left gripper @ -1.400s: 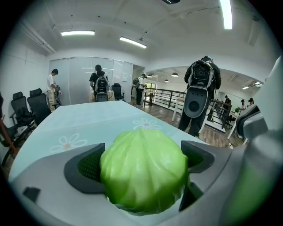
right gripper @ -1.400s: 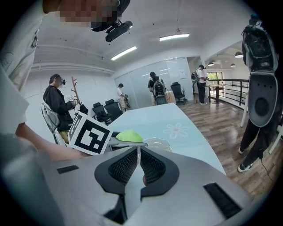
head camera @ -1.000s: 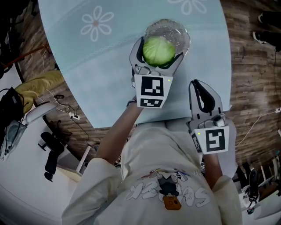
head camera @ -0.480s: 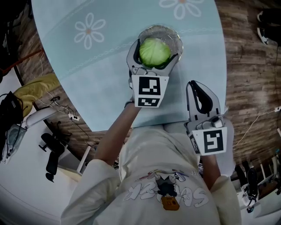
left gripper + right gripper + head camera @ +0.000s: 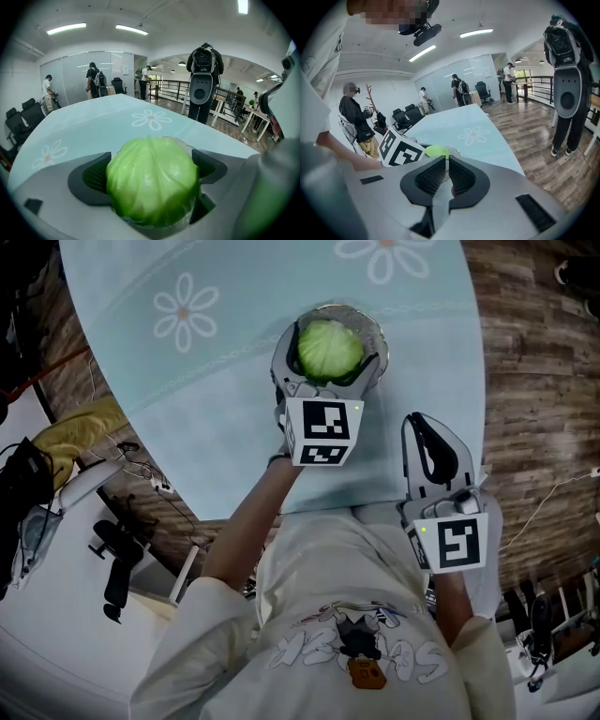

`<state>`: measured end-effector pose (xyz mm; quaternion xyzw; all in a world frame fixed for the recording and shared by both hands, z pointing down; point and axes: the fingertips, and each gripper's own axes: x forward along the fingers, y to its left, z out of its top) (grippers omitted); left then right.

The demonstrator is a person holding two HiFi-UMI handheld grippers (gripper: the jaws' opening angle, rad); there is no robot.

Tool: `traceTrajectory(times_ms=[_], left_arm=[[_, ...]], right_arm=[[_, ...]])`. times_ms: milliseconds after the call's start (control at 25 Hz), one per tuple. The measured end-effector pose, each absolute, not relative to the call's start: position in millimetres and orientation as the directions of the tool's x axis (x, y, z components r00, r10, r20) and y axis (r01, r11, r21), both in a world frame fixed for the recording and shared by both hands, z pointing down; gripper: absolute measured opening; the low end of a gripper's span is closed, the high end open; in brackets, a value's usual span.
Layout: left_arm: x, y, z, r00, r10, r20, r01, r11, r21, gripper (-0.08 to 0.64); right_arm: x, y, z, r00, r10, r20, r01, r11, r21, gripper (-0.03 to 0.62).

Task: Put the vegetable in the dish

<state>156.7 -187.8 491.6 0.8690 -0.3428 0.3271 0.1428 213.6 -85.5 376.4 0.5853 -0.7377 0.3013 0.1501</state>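
A round green cabbage (image 5: 328,349) sits between the jaws of my left gripper (image 5: 330,337), which is shut on it from both sides. It hangs over a clear glass dish (image 5: 373,322) on the pale blue table (image 5: 225,381) and hides most of the dish. In the left gripper view the cabbage (image 5: 152,183) fills the gap between the pads, and a sliver of the dish rim (image 5: 183,142) shows behind it. My right gripper (image 5: 421,424) is shut with nothing in it, near the table's near edge. From the right gripper view the cabbage (image 5: 435,150) peeks over the jaws.
White daisy prints (image 5: 184,311) mark the tablecloth to the left and at the far edge. Wooden floor (image 5: 534,381) lies to the right of the table. Chairs and cables (image 5: 112,559) crowd the floor at the left. Several people stand far off in the room.
My left gripper has carried the cabbage a little forward, so it now covers more of the dish. The right gripper has stayed where it was.
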Motion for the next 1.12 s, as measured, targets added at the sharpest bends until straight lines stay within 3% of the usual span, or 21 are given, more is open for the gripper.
traceTrajectory(times_ms=[560, 1120], left_arm=[[169, -175, 509, 0.525, -0.450, 0.722, -0.584, -0.808, -0.079, 0.548], [163, -178, 483, 0.581, -0.455, 0.674, -0.608, -0.794, -0.012, 0.546]], right_arm=[[224, -89, 380, -0.265, -0.776, 0.572, -0.954, 0.125, -0.273, 0.038], [209, -93, 372, -0.279, -0.778, 0.563, -0.952, 0.148, -0.267, 0.038]])
